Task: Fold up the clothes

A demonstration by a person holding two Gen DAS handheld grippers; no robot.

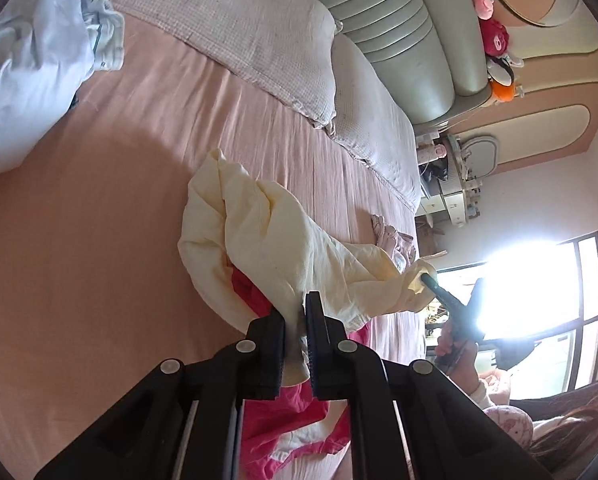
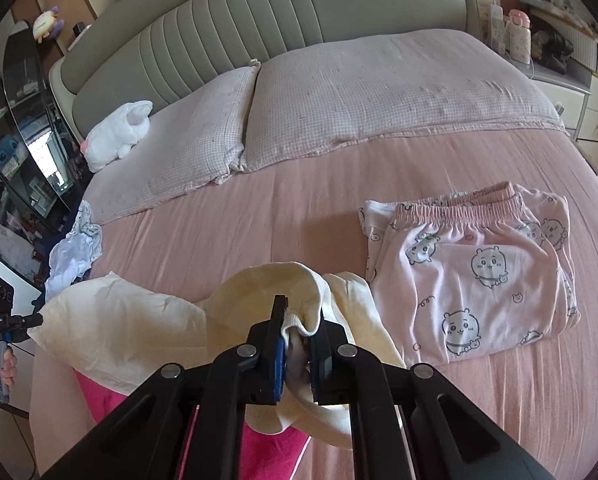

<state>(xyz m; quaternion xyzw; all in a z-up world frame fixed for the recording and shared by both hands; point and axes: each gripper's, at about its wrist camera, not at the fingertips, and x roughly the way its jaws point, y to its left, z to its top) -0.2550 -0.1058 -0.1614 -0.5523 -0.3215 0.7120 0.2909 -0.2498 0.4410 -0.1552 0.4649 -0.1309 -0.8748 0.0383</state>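
- The left gripper [image 1: 295, 312] has its fingers clamped on one edge of the cream garment [image 1: 259, 232]; the cloth is pinched between the pads.
- The right gripper [image 2: 299, 344] is likewise closed on the garment [image 2: 147, 332], at a ribbed hem that folds over between its fingers.
- Each gripper holds a different part of the same piece, so it hangs stretched between them just above the bed [image 2: 259, 216]. This looks like a lift to spread it out before laying it flat to fold.
- A pink garment [image 1: 291, 424] lies under the cream one, on the bed's near edge, probably waiting its turn.
- Printed pyjamas [image 2: 471, 272] lie already folded beside the cream garment, on its right in the right wrist view, so part of the task seems done.
- A crumpled white-blue heap [image 2: 75, 256] sits on the bed's left side, unfolded.
- The bed has a pink sheet, soft and faintly creased, with two checked pillows [image 2: 379, 100] against a padded grey headboard [image 2: 239, 12].
- A white plush [image 2: 117, 136] rests on the left pillow; drawers [image 2: 595, 100] stand to the bed's right, and a bright window [image 1: 539, 288] lights the room.
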